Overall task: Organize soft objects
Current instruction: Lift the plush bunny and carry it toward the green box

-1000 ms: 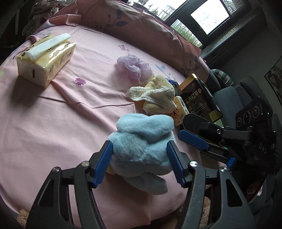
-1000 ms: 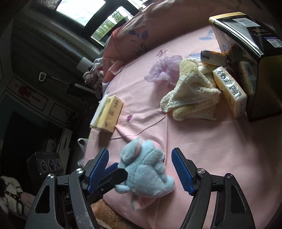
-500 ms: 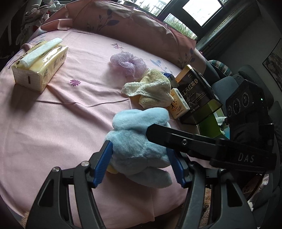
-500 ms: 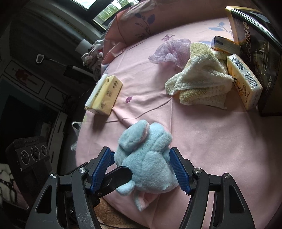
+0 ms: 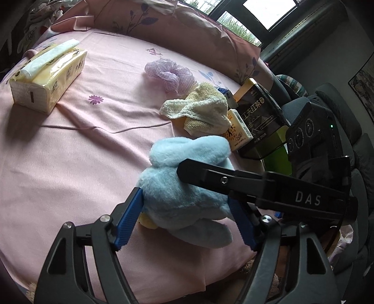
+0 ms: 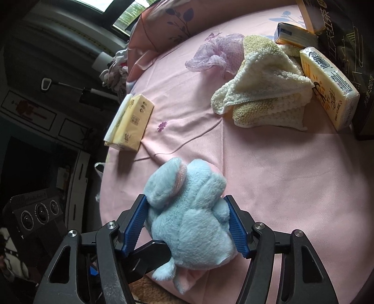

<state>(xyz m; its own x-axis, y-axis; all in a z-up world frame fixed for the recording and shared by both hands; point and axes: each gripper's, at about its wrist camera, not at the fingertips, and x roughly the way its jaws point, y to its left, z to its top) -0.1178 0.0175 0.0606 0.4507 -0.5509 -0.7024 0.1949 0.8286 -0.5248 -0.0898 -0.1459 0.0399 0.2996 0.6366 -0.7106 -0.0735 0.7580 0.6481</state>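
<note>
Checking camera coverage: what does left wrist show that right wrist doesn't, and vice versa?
Left wrist only: the right gripper's camera body, a window and a dark upholstered seat.

Right wrist only: dark wall cabinets, the left gripper's camera body and the pink inner ear of the toy.

Both: the blue plush toy between both grippers' blue pads, with the left jaws just opening and the right closing; the tissue pack, purple mesh scrunchie, cream towel and black tea tin on the pink sheet.
</note>
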